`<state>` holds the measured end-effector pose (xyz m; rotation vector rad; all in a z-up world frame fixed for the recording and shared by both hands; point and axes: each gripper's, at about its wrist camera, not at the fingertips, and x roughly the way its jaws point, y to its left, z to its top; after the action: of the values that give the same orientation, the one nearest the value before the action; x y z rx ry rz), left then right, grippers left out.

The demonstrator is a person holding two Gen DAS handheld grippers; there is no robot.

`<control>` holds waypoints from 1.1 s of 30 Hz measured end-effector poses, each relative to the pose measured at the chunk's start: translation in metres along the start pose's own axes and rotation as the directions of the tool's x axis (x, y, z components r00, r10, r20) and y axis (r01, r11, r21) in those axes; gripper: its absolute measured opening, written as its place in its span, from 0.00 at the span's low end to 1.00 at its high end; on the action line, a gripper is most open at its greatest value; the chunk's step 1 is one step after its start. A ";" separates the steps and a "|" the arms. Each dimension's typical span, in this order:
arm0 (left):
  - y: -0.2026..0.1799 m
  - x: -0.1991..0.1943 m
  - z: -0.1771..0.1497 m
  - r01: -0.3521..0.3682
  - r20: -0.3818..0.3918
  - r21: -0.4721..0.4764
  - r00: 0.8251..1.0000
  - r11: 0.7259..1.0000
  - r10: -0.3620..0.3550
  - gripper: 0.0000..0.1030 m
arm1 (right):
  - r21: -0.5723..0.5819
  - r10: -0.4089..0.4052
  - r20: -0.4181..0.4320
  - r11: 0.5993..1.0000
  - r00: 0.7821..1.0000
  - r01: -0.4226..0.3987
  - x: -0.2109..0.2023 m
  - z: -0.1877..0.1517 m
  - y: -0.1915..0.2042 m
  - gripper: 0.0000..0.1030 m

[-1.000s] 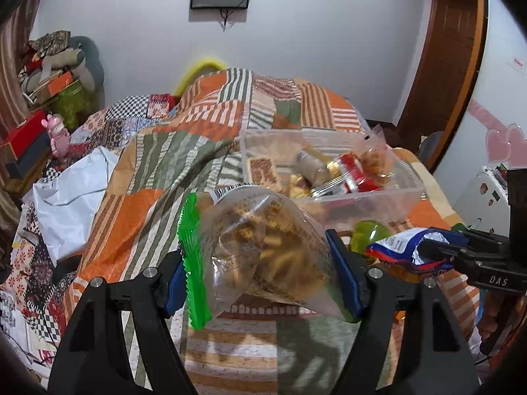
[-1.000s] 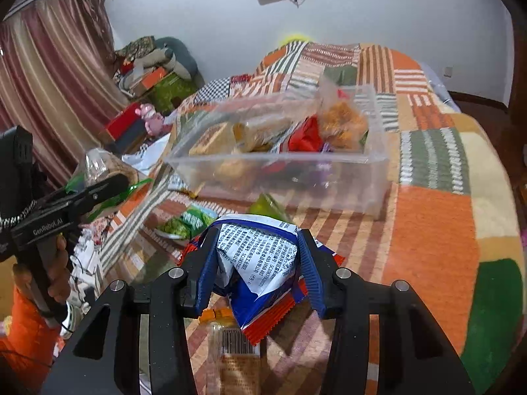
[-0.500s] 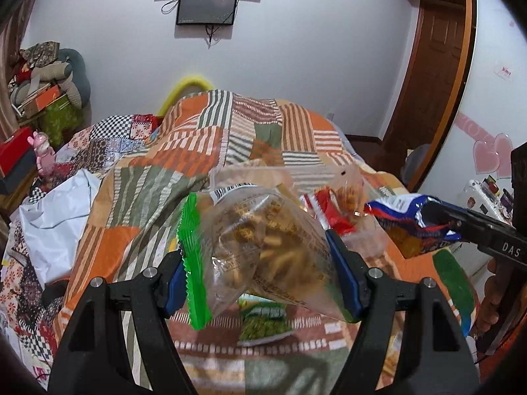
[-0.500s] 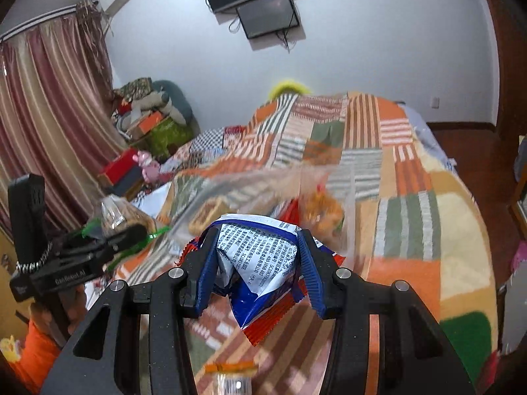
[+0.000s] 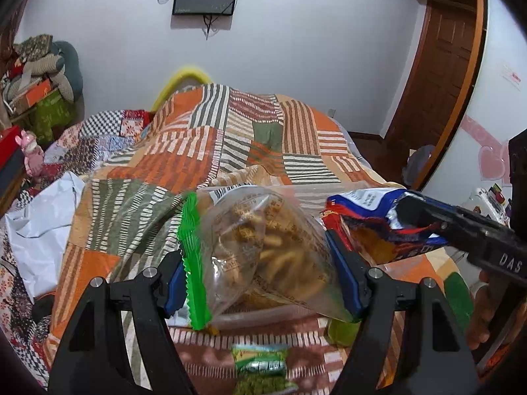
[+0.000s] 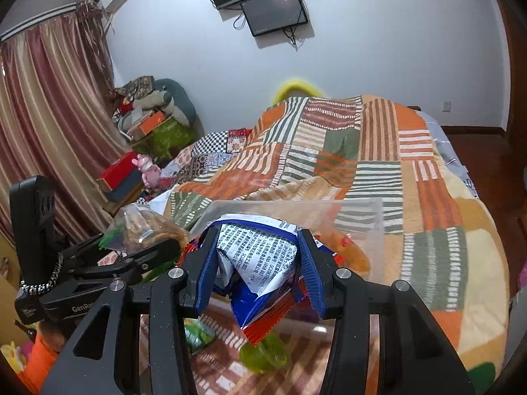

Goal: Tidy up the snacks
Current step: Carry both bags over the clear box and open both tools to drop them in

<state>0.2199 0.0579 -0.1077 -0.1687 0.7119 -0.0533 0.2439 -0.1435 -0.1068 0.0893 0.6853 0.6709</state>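
Observation:
My left gripper (image 5: 263, 263) is shut on a clear bag of brown snacks (image 5: 263, 250) with a green edge, held above the clear plastic bin (image 5: 263, 312). My right gripper (image 6: 257, 263) is shut on a blue, white and red chip bag (image 6: 260, 263), also over the bin (image 6: 369, 217). In the left wrist view the right gripper (image 5: 461, 230) and chip bag (image 5: 372, 217) are at the right. In the right wrist view the left gripper (image 6: 108, 263) and its snack bag (image 6: 145, 227) are at the left. The bin's contents are mostly hidden.
The bin stands on a patchwork blanket (image 5: 210, 151) on a bed. A green snack packet (image 5: 263, 368) and a yellow-green packet (image 6: 263, 352) lie in front of the bin. Boxes and a pink toy (image 6: 148, 171) are at the left; a door (image 5: 438, 75) at the right.
Both grippers have risen and moved forward with their bags, from in front of the bin to over it. The bin now sits low in both views.

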 end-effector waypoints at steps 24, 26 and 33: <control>0.014 0.082 0.015 0.016 -0.130 -0.047 0.991 0.999 -0.022 0.71 | -0.010 -0.081 -0.105 0.997 0.991 0.081 0.062 0.008 -0.012 0.45; 0.016 0.080 0.015 0.017 -0.131 -0.056 0.991 0.998 -0.024 0.71 | -0.012 -0.094 -0.099 0.996 0.991 0.093 0.059 0.008 -0.012 0.45; 0.020 0.061 0.014 0.026 -0.116 -0.074 0.993 0.997 -0.035 0.72 | -0.024 -0.079 -0.080 0.997 0.994 0.078 0.035 0.014 -0.007 0.47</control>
<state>0.2753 0.0732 -0.1401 -0.2477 0.8290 -0.0672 0.2767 -0.1262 -0.1179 0.0160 0.7556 0.6085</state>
